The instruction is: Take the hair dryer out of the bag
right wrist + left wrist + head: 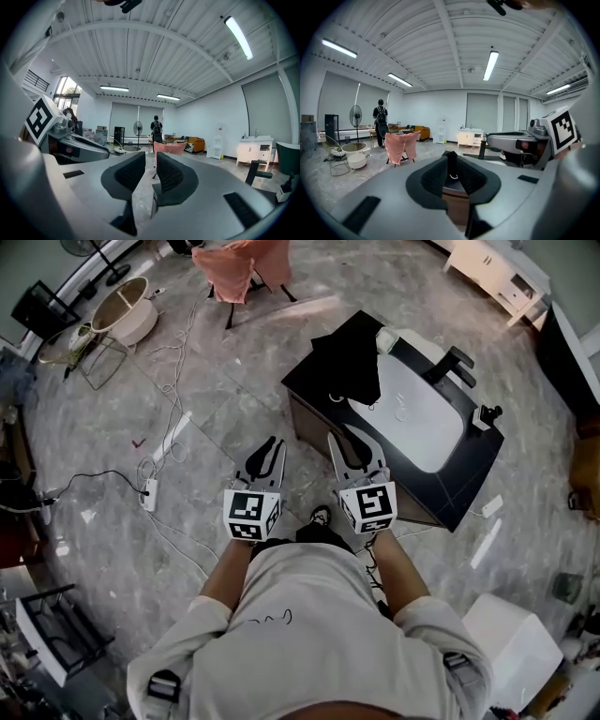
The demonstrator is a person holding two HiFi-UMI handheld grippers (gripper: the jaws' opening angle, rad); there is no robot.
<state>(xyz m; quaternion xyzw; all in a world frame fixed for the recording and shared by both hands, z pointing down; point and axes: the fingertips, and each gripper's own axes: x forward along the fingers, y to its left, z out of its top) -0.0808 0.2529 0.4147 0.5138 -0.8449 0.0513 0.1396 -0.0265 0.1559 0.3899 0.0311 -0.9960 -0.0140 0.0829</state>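
A black bag (345, 371) lies crumpled on the near left corner of a low black table (307, 397), beside a white mat (417, 413). I see no hair dryer. In the head view my left gripper (272, 446) and right gripper (339, 442) are held side by side above the floor, just short of the table's near corner, both pointing at it. The left gripper (451, 171) has a narrow gap between its pads with nothing in it; the table shows through. The right gripper (150, 171) is likewise slightly open and empty.
A black stand (452, 367) and a small camera (487, 416) sit on the table's far side. A pink cloth hangs over a chair (242, 268). A power strip with cables (150, 493) lies on the floor at the left. A white box (511, 643) stands at right. A person (380, 117) stands far off.
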